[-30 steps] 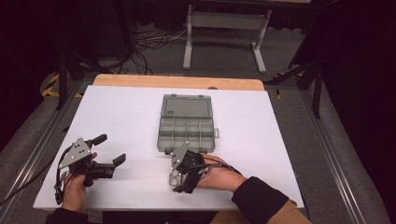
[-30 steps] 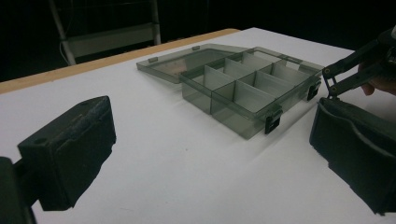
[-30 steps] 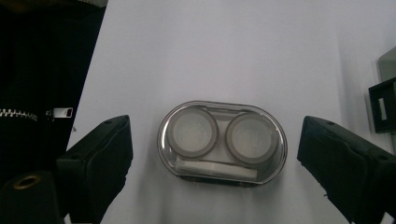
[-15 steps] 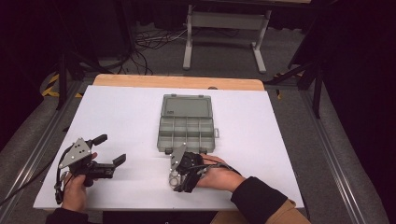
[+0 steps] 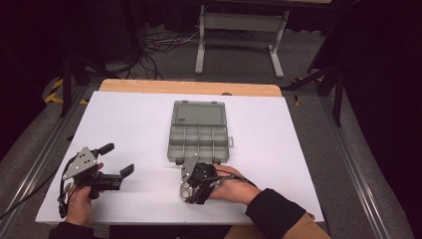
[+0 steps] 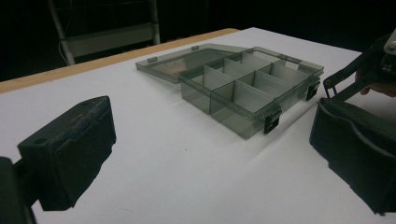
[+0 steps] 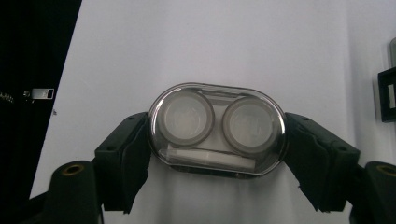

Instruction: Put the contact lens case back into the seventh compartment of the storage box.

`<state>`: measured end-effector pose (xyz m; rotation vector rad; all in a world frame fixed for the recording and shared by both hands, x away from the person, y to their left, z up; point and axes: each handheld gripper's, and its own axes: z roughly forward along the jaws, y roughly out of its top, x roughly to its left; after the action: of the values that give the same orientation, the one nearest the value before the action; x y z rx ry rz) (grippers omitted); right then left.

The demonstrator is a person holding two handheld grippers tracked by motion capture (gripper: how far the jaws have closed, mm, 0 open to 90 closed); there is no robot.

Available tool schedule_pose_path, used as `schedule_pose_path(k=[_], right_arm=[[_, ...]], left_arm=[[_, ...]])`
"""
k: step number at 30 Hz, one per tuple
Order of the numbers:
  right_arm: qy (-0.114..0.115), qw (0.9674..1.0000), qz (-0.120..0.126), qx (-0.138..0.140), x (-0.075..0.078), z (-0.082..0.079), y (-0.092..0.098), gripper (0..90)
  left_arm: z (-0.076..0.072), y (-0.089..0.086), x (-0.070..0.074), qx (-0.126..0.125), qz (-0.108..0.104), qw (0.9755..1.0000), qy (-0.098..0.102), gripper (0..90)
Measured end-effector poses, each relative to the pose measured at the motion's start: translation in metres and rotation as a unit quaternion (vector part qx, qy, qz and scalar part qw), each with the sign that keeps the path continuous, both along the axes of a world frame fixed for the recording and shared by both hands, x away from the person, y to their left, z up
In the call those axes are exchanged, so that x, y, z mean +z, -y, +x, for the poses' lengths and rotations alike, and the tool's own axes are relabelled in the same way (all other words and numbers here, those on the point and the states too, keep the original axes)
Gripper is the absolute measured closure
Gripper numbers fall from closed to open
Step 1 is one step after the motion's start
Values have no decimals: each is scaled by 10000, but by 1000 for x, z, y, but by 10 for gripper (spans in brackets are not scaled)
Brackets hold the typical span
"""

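A grey see-through compartment box (image 5: 198, 142) lies open mid-table, its lid (image 5: 199, 113) flat behind it; in the left gripper view the box (image 6: 247, 88) has bare compartments. My right gripper (image 5: 186, 186) lies low on the table just in front of the box, pointing left. It is shut on a clear oval contact lens case (image 7: 217, 128) with two round cups, pinched at both ends between the jaws of the right gripper (image 7: 217, 140). My left gripper (image 5: 118, 159) rests at the front left, open, with nothing between the jaws of the left gripper (image 6: 212, 154).
A white sheet (image 5: 139, 124) covers the wooden table (image 5: 189, 87). The box's black latches (image 6: 271, 123) face the front edge. A metal stand (image 5: 239, 35) and cables sit on the floor beyond the table. White sheet lies bare between the two grippers.
The right gripper with the lens case has edged slightly to the left. The left gripper and the box have not moved.
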<state>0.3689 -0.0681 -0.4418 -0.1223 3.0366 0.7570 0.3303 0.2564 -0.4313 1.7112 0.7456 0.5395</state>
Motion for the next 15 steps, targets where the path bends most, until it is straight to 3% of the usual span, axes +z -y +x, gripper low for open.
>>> schedule_pose_path(k=[6, 15], right_arm=[[46, 10000, 52, 4, 2, 0, 1, 265], [110, 9993, 348, -12, 12, 0, 6, 265]], left_arm=[[0, 0, 0, 1, 1, 10000, -3, 13], [0, 0, 0, 0, -4, 10000, -1, 13]])
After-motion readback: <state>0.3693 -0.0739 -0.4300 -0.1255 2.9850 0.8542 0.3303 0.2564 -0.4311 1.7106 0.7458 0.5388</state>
